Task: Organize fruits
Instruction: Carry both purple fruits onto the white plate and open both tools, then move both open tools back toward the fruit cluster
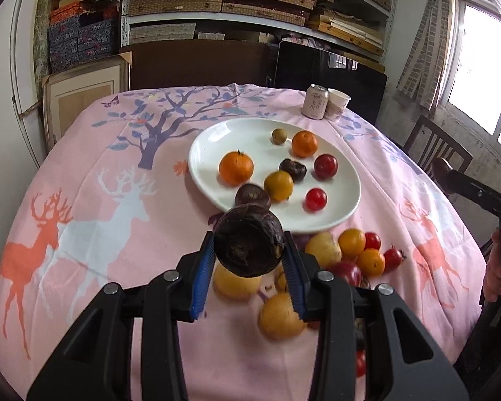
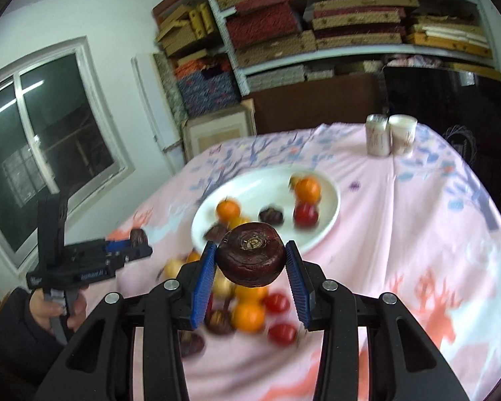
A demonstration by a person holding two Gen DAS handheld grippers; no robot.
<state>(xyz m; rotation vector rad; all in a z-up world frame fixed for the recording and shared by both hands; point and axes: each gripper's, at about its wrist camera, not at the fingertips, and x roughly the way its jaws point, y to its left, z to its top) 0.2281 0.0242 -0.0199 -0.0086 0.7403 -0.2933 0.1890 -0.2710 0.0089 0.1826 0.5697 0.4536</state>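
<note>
My left gripper (image 1: 248, 238) is shut on a dark brown water chestnut (image 1: 247, 250) and holds it above the near edge of the white plate (image 1: 217, 133). My right gripper (image 2: 250, 245) is shut on a second dark water chestnut (image 2: 250, 260), lifted over the loose fruit pile (image 2: 247, 314). The plate (image 2: 320, 234) carries two oranges (image 1: 236, 168), a red plum (image 1: 325, 166), a cherry tomato (image 1: 316, 199), a yellow fruit (image 1: 278, 185) and dark chestnuts (image 1: 292, 168). Each gripper shows in the other's view, the right gripper (image 1: 442, 170) at the right edge and the left gripper (image 2: 138, 239) at the left.
A loose pile of yellow, orange and red fruits (image 1: 350, 254) lies on the pink deer tablecloth (image 1: 83, 217) in front of the plate. A can (image 1: 314, 101) and a paper cup (image 1: 337, 103) stand at the far right. A chair (image 1: 434, 153) is beside the table, with shelves behind.
</note>
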